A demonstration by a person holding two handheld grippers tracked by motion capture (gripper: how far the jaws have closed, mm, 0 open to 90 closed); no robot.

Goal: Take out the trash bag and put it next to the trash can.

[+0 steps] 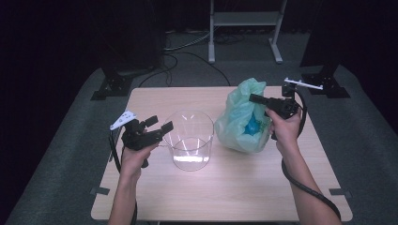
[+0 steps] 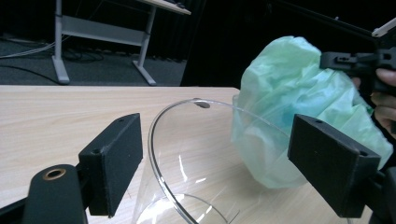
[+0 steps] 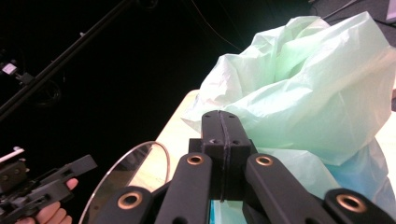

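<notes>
The step in hand is judged to be the handling of the bag [image 1: 244, 117], presumably so that its contents can be moved to the jar [image 1: 190, 139].

The bag, of thin green plastic, is stood near the right half of the bench [image 1: 234, 187], towards the far edge. A blue item [image 1: 253, 125] is seen through the plastic; what it is cannot be told. The jar, clear and open-topped, is stood upright just left of the bag, near the bench centre, and is empty.

The right tongs [image 3: 222, 128] are fully closed, pad against pad, and are held at the bag's upper right side. Whether a fold of plastic is pinched between them cannot be told. The left tongs [image 2: 224, 172] are spread wide, with the jar's near rim between them, and nothing is gripped.

For the next move, a firm hold on the bag's mouth is called for, and the jar should be steadied by the left tongs, since thin plastic slips easily.
</notes>
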